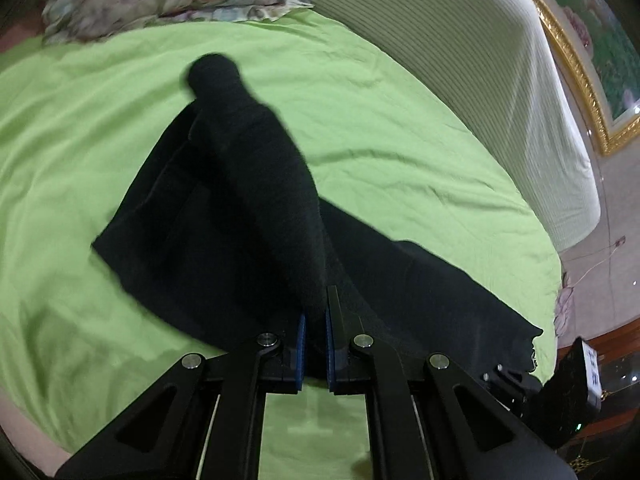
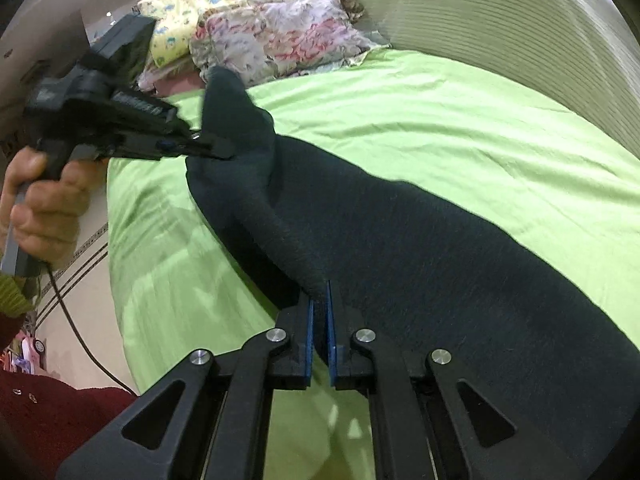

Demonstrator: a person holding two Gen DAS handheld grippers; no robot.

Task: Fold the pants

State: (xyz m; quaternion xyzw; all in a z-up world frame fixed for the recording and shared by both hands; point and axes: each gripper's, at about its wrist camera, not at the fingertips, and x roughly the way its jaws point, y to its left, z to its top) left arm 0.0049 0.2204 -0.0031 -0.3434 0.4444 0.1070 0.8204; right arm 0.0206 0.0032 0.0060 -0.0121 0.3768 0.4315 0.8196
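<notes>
Both claws — left claw (image 1: 316, 316), right claw (image 2: 319, 308) — pinch the black pants (image 2: 400, 240).

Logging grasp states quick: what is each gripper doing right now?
Left gripper: shut on the pants, lifting a fold.
Right gripper: shut on the pants, at another edge.

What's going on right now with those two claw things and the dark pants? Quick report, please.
Left gripper shut on pants; right gripper shut on them too. Pants partly lifted off green sheet. Floral pillow apart at bed's head, not in the way.
</notes>
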